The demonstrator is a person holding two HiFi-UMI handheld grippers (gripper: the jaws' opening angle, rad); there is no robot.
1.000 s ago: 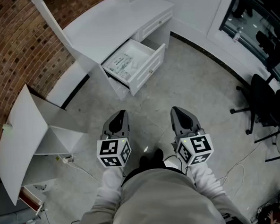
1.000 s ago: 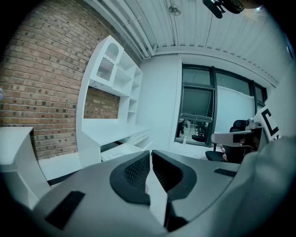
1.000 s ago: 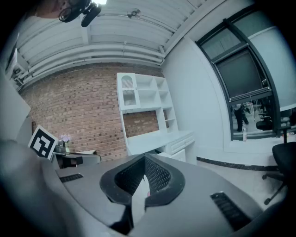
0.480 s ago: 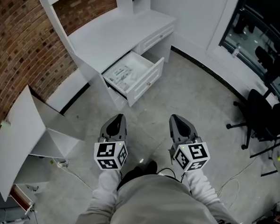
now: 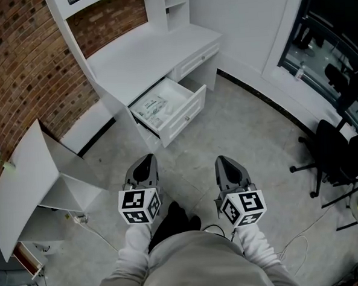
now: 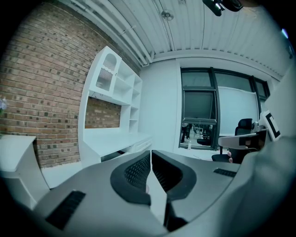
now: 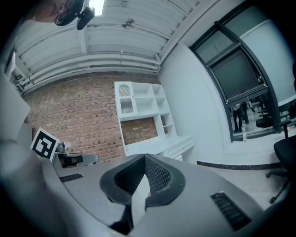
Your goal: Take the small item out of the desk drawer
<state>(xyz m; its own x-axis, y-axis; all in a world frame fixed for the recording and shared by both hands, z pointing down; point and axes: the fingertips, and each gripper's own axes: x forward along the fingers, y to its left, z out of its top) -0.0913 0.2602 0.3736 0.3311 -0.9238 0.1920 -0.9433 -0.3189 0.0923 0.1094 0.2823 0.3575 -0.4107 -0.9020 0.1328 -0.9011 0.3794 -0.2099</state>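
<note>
Head view: white desk with 1 open drawer and 2 hand-held grippers below it.
The grey floor [image 5: 251,129] fills the centre and right of the frame, and a brick wall [image 5: 17,70] takes the upper left. The white desk [image 5: 143,54] stands at upper centre against the wall. A white panel [image 5: 21,179] leans at lower left, and a black office chair [image 5: 334,154] sits at the right edge. The drawer [image 5: 188,113], just above centre, is pulled out toward the lower right. A printed flat packet [image 5: 149,106] lies in its left part among pale contents. The small item is inside this drawer, but which piece it is cannot be told. The left gripper [image 5: 146,159] and right gripper [image 5: 223,161], at lower centre, point toward the drawer and are well apart from it. Each gripper's 2 jaws meet at the tips with nothing between them.
</note>
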